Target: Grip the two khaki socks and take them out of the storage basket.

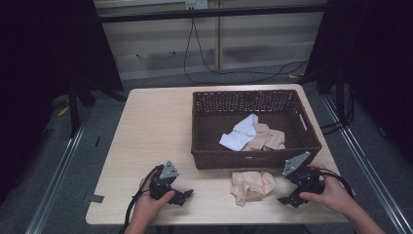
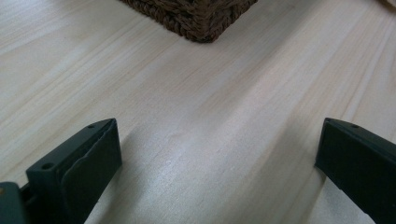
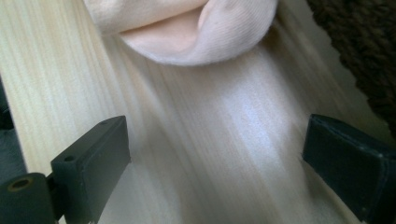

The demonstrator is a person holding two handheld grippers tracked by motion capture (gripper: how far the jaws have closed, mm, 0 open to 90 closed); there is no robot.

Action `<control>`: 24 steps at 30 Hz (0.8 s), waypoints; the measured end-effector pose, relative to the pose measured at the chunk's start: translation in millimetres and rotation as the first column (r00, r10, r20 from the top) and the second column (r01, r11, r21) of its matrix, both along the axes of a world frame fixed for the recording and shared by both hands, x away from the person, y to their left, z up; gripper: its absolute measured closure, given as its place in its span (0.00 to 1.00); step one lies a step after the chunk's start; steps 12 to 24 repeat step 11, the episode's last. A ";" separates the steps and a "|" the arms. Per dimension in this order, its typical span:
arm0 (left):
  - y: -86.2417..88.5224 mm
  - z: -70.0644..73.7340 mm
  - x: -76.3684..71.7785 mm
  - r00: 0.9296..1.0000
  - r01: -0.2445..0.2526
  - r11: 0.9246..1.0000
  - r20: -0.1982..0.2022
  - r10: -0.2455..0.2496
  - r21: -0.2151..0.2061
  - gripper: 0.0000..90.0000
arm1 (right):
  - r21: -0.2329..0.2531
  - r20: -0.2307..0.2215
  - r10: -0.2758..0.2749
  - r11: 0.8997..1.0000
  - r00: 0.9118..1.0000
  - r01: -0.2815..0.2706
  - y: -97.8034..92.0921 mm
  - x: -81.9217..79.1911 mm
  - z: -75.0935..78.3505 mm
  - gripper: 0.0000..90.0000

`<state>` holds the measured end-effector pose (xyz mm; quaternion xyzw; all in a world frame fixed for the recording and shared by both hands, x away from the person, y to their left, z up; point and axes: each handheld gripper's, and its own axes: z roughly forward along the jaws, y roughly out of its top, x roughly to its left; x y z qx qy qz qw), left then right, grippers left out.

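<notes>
A peach cloth [image 1: 252,185] is seen lying crumpled on the worktop [image 1: 151,131], at the lower centre of the high view, just in front of the wicker basket [image 1: 207,158]. The right claw [image 1: 287,200] is held just beside it, jaws spread wide and empty; in the right gripper view the cloth [image 3: 187,28] is cut off by the top edge. The left claw [image 1: 187,193] is held open at lower left, nothing between its jaws. Inside the basket, a white cloth [image 1: 239,134] and another peach cloth [image 1: 268,138] are partly overlapped.
</notes>
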<state>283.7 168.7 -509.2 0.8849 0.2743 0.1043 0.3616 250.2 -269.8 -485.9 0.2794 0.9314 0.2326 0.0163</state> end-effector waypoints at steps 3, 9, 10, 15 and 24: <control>0.0 0.0 0.1 1.000 0.000 1.000 0.002 0.000 0.000 0.00 | 0.005 0.076 0.000 1.000 0.997 0.000 -1.9 -5.1 -5.3 0.04; 0.0 0.0 0.0 1.000 0.000 1.000 0.000 0.000 0.000 0.00 | 0.038 0.100 -0.015 0.999 0.995 0.011 -3.8 -8.0 -8.0 0.03; 0.0 -0.1 0.1 1.000 -0.001 1.000 0.001 0.001 -0.001 0.00 | 0.048 0.103 -0.018 0.999 0.994 0.014 -4.6 -8.3 -8.7 0.03; 0.0 -0.1 0.0 1.000 0.000 1.000 0.001 0.000 -0.001 0.00 | 0.049 0.115 -0.020 0.999 0.993 0.015 -5.4 -8.7 -9.0 0.03; 0.0 -0.1 0.0 1.000 0.000 1.000 0.001 0.000 -0.001 0.00 | 0.049 0.115 -0.020 0.999 0.993 0.015 -5.4 -8.7 -9.0 0.03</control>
